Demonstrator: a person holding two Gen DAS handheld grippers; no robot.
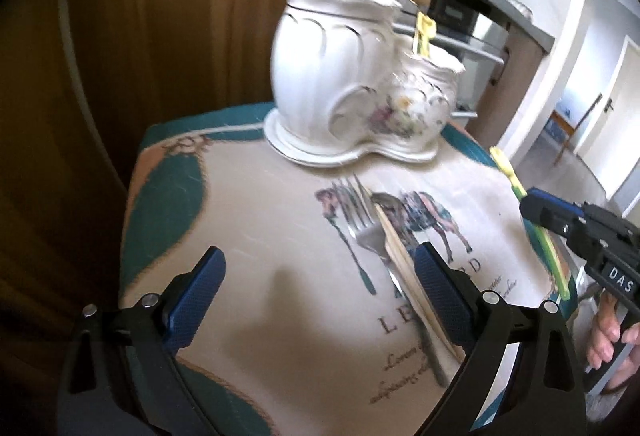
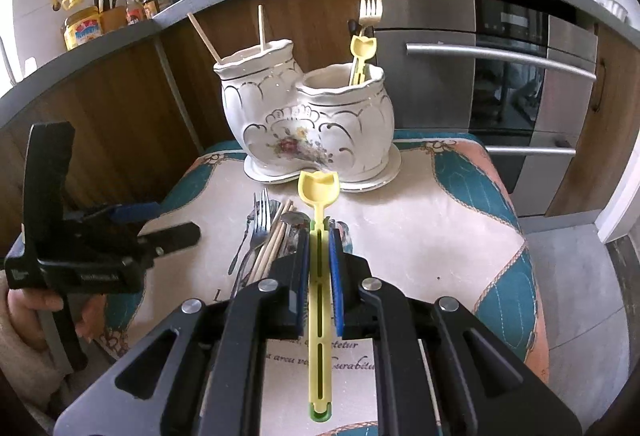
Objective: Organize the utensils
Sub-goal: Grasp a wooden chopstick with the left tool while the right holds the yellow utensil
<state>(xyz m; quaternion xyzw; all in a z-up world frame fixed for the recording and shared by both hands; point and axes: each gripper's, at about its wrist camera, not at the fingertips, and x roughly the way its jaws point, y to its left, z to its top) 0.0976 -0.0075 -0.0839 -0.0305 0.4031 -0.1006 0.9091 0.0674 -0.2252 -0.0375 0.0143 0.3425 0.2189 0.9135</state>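
Right tool (image 2: 319, 236) clamping yellow spoon (image 2: 319, 192) just short of holder (image 2: 308, 124), left tool (image 1: 320, 276) wide above fork (image 1: 370, 232)

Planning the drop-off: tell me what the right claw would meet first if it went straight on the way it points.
Most likely the white double holder: the right claw points at it, and the yellow utensil it grips leads, its tip already near the holder's base. Depth is unclear.

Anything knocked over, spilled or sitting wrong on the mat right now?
Nothing is spilled or broken. The ceramic holder stands upright. The only untidy spot is the loose pile on the mat: a metal fork and wooden chopsticks lie overlapping. The right gripper holds a yellow utensil; the left gripper is open.
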